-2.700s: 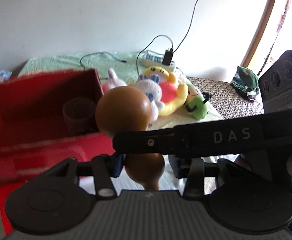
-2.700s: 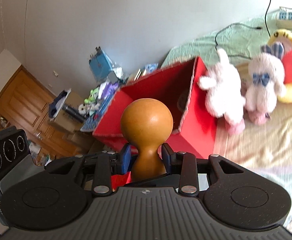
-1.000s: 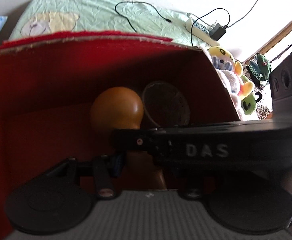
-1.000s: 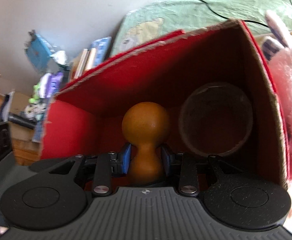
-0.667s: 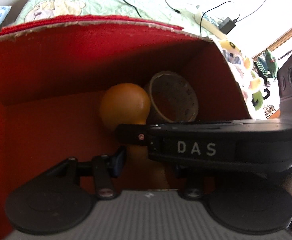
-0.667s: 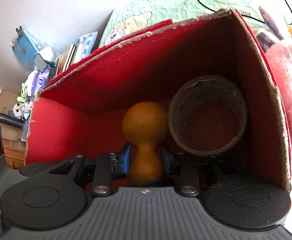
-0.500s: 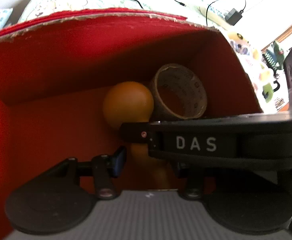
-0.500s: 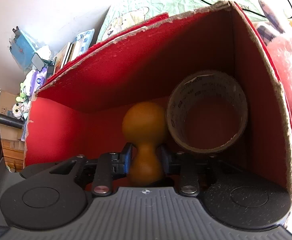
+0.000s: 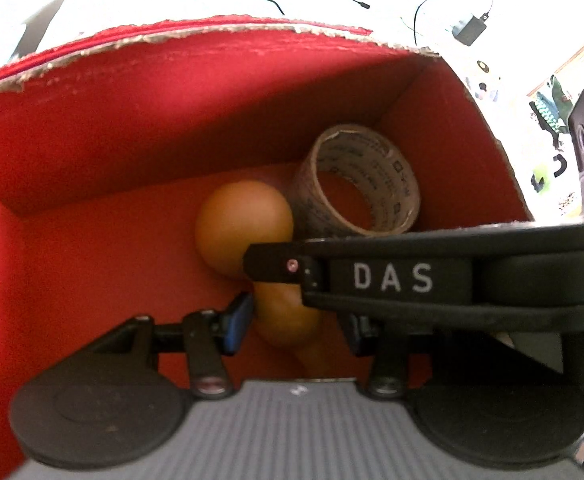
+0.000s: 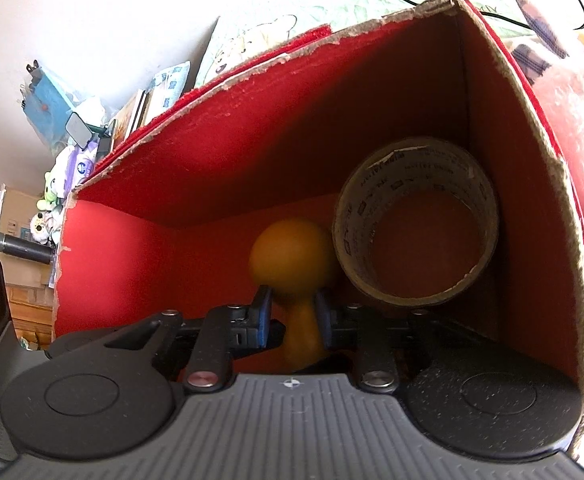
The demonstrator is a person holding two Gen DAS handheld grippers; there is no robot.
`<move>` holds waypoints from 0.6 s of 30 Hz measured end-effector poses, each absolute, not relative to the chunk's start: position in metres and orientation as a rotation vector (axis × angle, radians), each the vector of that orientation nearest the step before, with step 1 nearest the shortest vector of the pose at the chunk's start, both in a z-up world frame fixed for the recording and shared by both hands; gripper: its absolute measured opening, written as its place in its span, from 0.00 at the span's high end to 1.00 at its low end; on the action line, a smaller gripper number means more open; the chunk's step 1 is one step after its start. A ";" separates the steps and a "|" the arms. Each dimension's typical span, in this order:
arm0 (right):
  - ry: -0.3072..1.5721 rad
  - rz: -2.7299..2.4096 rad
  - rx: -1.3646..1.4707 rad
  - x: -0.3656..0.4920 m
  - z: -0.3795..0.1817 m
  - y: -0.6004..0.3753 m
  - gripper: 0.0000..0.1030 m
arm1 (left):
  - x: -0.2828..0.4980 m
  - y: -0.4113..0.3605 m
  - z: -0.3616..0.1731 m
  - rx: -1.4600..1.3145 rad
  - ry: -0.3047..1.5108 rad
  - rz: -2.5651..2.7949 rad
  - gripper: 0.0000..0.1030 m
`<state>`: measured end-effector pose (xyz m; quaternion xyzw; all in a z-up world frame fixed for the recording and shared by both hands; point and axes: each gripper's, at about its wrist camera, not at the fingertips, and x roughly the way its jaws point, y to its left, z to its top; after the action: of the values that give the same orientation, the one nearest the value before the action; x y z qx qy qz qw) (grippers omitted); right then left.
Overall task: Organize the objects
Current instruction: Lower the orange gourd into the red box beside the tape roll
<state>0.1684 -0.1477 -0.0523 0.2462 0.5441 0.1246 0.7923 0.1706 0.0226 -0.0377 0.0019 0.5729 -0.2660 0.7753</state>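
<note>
In the left wrist view, the red box (image 9: 92,152) fills the left and middle, its torn cardboard rim running along the top. Inside, the brown gourd-shaped object (image 9: 244,224) lies on the box floor, its round head touching the tape roll (image 9: 355,184), which sits in the far right corner. The left gripper (image 9: 295,322) is spread wide around the object's lower bulb, with gaps on both sides, so it holds nothing. From the right, the dark body of the right gripper (image 9: 391,276) crosses over the object's neck.

In the right wrist view, clutter sits on the left beyond the box wall; the right gripper's blue pads (image 10: 262,314) stand close to either side of the neck, but the blur hides whether they press it. A pink plush toy (image 10: 583,128) lies just outside the box at right.
</note>
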 end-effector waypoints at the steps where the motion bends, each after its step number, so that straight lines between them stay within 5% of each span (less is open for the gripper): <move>1: 1.170 0.269 0.530 0.168 -0.052 -0.148 0.73 | 0.170 0.024 -0.038 0.006 1.239 -0.575 0.55; 18: 1.121 0.288 0.531 0.167 -0.050 -0.145 0.74 | 0.166 0.022 -0.035 0.048 1.205 -0.549 0.54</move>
<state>0.1667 -0.1455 -0.0503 0.2478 0.5232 0.1345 0.8042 0.1663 0.0222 -0.0352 0.0225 0.5594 -0.2550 0.7884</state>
